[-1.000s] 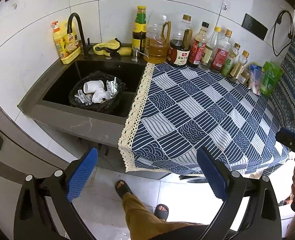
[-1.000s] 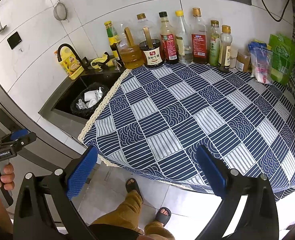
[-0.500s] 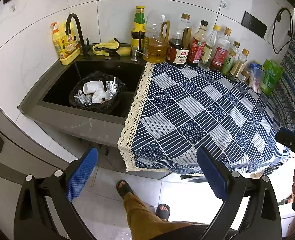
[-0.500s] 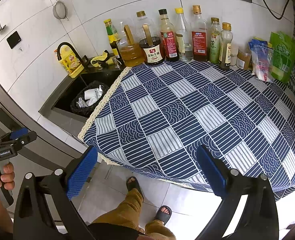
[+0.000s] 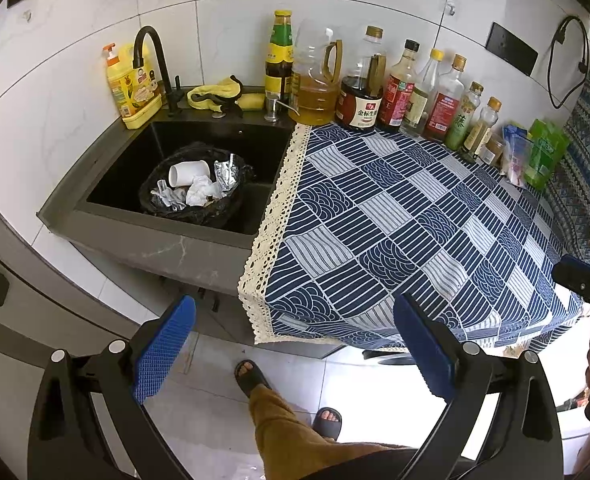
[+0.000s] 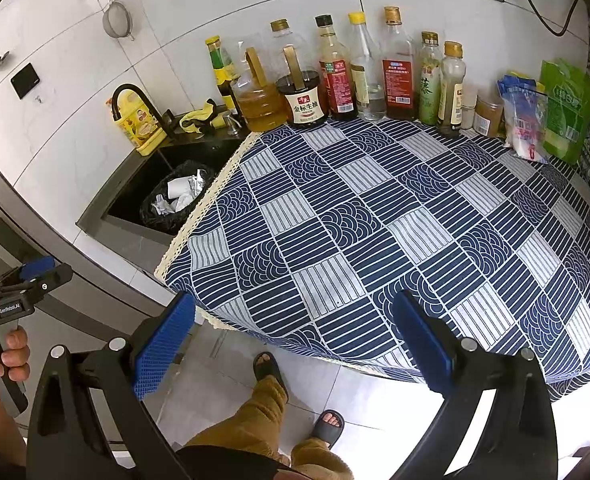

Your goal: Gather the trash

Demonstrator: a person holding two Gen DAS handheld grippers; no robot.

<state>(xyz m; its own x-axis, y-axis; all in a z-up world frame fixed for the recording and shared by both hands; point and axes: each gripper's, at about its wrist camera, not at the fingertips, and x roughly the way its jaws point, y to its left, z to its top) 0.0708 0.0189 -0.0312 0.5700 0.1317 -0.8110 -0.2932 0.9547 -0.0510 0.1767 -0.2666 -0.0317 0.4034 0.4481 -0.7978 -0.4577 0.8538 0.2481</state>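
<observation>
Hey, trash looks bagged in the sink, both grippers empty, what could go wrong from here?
1. The black trash bag sits open and heaped; the white cup and crumpled tissue on top may spill if either open gripper, left gripper or right gripper, lifts it by one edge.
2. The faucet arches over the sink and could snag the bag.
3. The bottles crowd the tablecloth edge; a wide swing might topple them.
</observation>
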